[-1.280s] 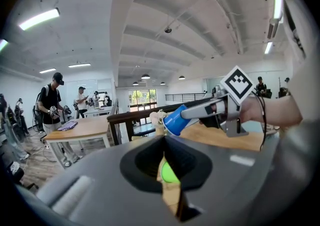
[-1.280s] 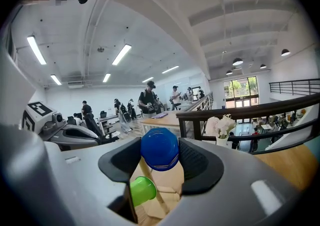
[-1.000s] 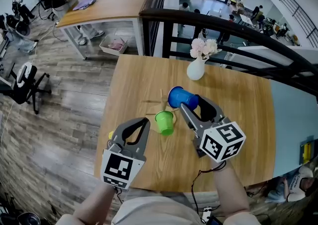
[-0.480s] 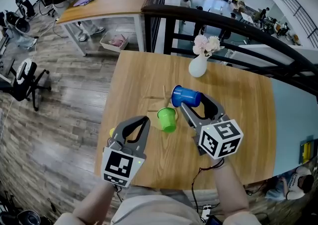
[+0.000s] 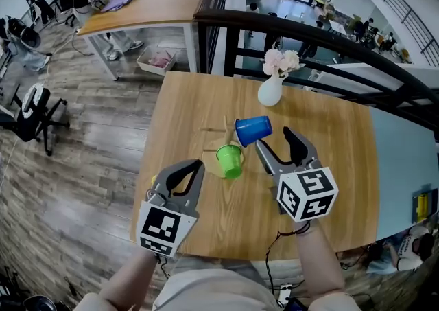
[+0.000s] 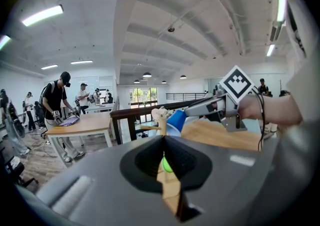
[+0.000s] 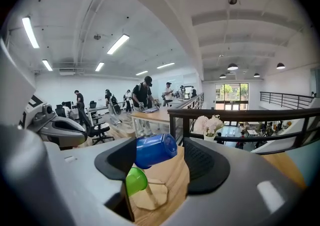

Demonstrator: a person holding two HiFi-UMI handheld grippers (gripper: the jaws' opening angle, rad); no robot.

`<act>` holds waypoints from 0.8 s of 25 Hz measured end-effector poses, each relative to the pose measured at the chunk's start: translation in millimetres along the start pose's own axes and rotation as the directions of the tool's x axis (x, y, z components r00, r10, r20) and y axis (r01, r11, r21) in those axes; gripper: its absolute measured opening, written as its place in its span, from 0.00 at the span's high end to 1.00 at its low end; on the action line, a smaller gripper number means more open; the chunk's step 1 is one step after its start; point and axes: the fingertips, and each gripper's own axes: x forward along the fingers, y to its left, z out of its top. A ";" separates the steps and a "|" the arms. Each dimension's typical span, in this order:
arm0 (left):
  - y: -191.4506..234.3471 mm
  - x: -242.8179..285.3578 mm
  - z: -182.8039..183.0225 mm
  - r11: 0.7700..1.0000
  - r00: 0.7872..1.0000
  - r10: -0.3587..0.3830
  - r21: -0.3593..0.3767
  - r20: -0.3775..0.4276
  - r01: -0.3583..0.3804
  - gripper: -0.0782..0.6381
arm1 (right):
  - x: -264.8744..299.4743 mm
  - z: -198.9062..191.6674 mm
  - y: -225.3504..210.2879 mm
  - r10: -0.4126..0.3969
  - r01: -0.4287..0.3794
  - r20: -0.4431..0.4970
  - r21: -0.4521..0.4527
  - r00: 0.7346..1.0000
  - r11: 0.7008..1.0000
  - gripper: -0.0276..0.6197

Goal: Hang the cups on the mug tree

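The right gripper (image 5: 274, 139) has just been opening its jaws and stands released, with the blue cup (image 5: 253, 129) free off their tips on a peg of the mug tree (image 5: 225, 125); the left gripper (image 5: 199, 164) is clenched on nothing. With the green cup (image 5: 229, 160) hanging lower, the 2 cups in view look hung. A flower vase (image 5: 269, 92) stands well behind on the worktop (image 5: 185, 104), blocking nothing.

No word, brand or number seems readable; only coded square markers show, on the left cube (image 5: 163, 228) at seven o'clock and the right cube (image 5: 307, 195) at five.
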 end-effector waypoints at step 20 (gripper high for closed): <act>-28.9 -67.9 50.9 0.999 0.993 -0.007 0.035 0.115 0.003 0.89 | -112.3 64.2 62.7 0.048 -0.047 0.206 -0.009 0.977 0.999 0.70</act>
